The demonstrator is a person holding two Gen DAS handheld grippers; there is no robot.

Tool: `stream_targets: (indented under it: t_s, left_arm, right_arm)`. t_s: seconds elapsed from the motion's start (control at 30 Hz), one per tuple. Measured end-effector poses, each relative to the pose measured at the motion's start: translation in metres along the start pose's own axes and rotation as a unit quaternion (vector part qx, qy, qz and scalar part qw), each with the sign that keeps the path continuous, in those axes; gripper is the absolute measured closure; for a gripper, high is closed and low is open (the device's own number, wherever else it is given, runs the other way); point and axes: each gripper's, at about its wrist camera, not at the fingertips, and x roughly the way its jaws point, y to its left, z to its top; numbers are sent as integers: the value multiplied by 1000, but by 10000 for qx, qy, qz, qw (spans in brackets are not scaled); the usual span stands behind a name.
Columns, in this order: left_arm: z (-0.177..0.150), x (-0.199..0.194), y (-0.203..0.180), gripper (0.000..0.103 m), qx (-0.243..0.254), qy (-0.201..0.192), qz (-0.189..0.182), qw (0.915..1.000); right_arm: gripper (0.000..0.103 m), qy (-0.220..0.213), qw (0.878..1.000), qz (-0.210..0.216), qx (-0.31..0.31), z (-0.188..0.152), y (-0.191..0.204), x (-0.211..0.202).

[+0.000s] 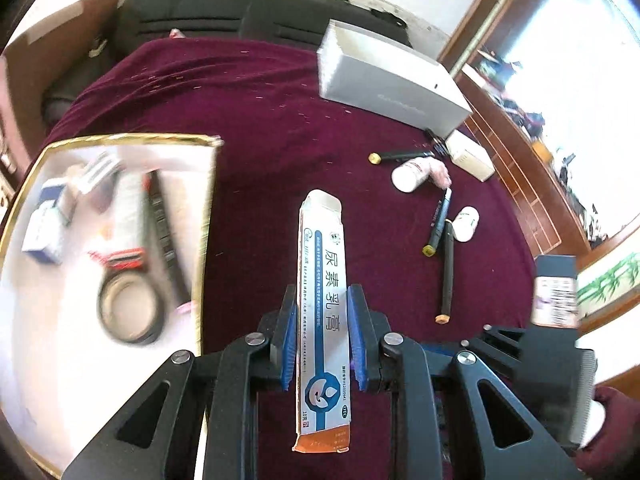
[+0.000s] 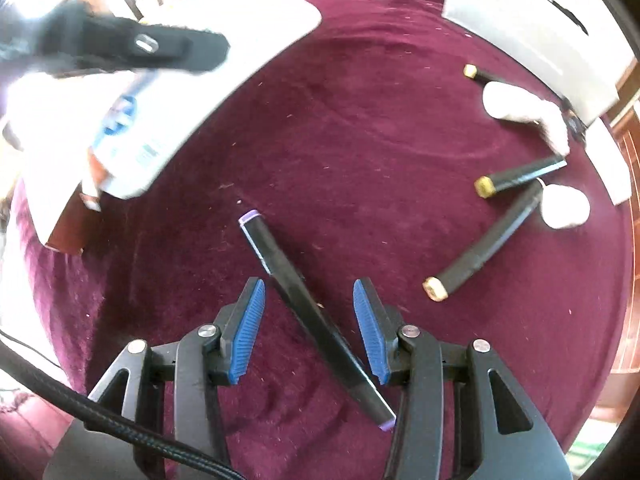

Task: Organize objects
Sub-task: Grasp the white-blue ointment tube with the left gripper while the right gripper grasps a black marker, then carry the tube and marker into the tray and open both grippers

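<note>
My left gripper (image 1: 322,300) is shut on a long white ointment box (image 1: 322,280) with blue Chinese print, held above the maroon cloth (image 1: 260,120) just right of a gold-rimmed white tray (image 1: 206,216). The tray holds small boxes, a black tape roll (image 1: 128,312) and a dark pen. The left gripper and its box show blurred in the right wrist view (image 2: 132,112). My right gripper (image 2: 308,308) is open, its blue pads either side of a black purple-capped marker (image 2: 312,312) lying on the cloth.
A grey box (image 1: 384,76) lies at the back right. Near it are black markers (image 1: 446,276) with yellow caps, two white bottles (image 1: 466,222) and a small cream box (image 1: 470,156). A wooden floor and window lie to the right.
</note>
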Motion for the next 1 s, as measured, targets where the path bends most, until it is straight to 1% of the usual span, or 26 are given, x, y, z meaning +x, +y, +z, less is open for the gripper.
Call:
stream_targets:
  t_s: [0.07,0.13,0.2,0.27,0.3,0.37,0.47,0.57,0.63,0.67,0.7,0.83,0.93,1.0]
  left_arm:
    - [-5,-9,15,84,-224,-35,-52,9997]
    - [-10,-17,27,84,-344,-92,39,9994]
    - [-14,-23,41,84,-505,-138,106,9986]
    - [-17,-27,56,84,-687,-160,172,9974]
    - [-18,-27,61,83,-747,-178,221,9968]
    - [-21,-31,69,83,-874,-256,245,9955]
    - [-23,-38,78,83,-949,-379,283,9944]
    - [-25,-44,81,83,-953,-459,327,9938]
    - [-25,-49,86,83,-1013,-511,278,9932]
    - [-25,-51,88,83,-1013,-536,310,9929]
    - [-26,-55,91,83,-1013,-571,357,9926]
    - [-28,-67,101,83,-1075,-669,441,9910]
    - [-30,-76,113,83,-1125,-743,487,9897]
    - [-31,-83,121,83,-1136,-799,542,9888]
  right_arm:
    - [58,-24,9999,-127,-87,0,4,5]
    - [64,-70,9997,-223,-98,2,7,5]
    - [84,-38,9998,-197,-29,3,7,4]
    - [90,50,9998,-91,157,6,2,4]
    - [90,77,9993,91,341,9,-3,5]
    - [90,66,9973,294,676,9,-14,2]
    - [90,3,9901,700,1219,7,-33,-6]
    - [90,-121,9829,979,1558,5,-45,-16]
    - [90,-240,9792,1095,1693,7,-50,-25]
    - [90,-325,9771,1172,1745,8,-50,-31]
    - [90,-386,9764,1200,1754,4,-44,-38]
    - [90,-744,9764,1148,1673,11,-29,-64]
    - [90,-979,9776,1034,1548,27,-14,-75]
    - [90,-1070,9772,1038,1511,35,-8,-78]
